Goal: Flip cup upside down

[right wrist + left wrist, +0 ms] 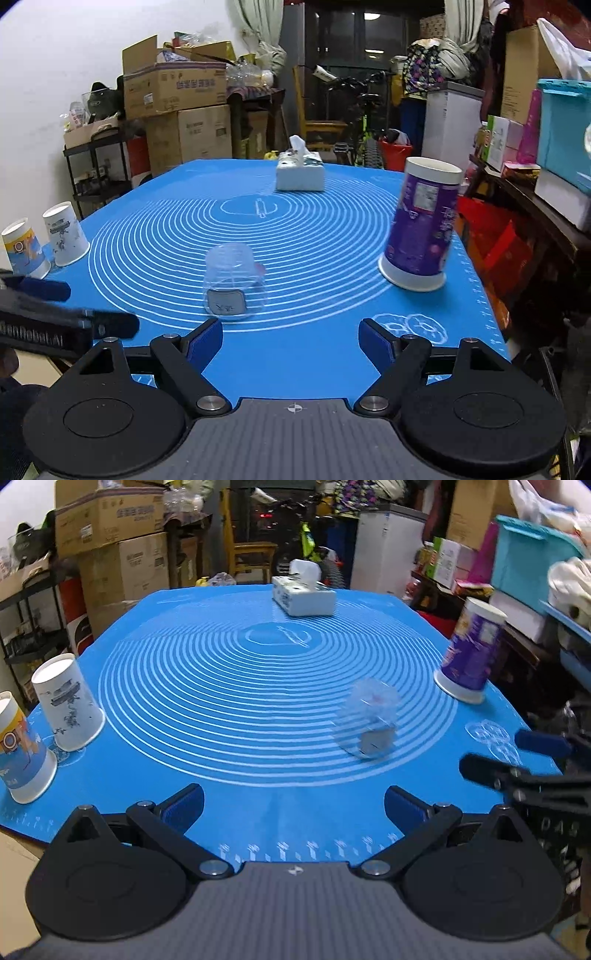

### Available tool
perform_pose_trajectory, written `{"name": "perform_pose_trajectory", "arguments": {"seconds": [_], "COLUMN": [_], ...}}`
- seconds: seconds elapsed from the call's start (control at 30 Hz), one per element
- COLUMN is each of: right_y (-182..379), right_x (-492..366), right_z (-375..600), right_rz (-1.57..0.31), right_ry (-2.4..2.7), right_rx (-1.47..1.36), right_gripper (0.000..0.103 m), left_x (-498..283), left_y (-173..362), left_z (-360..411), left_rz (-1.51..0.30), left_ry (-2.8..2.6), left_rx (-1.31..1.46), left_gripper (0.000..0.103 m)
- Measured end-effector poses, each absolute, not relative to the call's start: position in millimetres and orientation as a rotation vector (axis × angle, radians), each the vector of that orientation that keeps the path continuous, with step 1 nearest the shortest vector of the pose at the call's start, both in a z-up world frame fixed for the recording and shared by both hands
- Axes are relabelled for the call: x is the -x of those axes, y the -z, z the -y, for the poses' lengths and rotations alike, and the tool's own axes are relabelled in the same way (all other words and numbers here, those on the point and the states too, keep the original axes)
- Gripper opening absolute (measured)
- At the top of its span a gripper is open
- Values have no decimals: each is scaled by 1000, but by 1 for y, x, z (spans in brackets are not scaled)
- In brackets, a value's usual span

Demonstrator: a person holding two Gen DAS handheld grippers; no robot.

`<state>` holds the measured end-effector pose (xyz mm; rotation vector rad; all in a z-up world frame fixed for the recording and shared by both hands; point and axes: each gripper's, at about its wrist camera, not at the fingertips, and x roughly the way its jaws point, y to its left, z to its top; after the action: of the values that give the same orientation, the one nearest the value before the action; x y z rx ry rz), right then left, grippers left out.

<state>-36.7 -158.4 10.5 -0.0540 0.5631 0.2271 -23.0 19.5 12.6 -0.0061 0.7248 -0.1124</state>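
Cup (234, 282), clear plastic, sits rim-down on blue mat (295, 354); flip looks done. Both tongs, left (294, 805) & right (290, 341), gape empty. Next: prob. just back off.

The mat (295, 362) is bright blue, printed with thin white concentric rings. The clear cup (233, 282) is see-through plastic with a grey label. The tall cup (421, 225) is purple with white rims. Two paper cups (66, 703) are white (one with grey-blue print, its neighbour orange and blue). The tissue box (301, 177) is white with dark markings.
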Motion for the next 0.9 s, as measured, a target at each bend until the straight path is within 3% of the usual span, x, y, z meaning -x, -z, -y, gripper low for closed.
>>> {"name": "perform_pose_trajectory", "arguments": {"seconds": [0.9], "right_y": [-10], "right_x": [45], "right_z": [177], "right_rz": [-615], "right_ry": [-238], "right_rx": [43], "right_gripper": [83], "left_x": [33], "left_y": [-9], "left_z": [3], "left_rz": [-731], "left_ry": [91], "left_rx": [-42], "left_gripper": [102]}}
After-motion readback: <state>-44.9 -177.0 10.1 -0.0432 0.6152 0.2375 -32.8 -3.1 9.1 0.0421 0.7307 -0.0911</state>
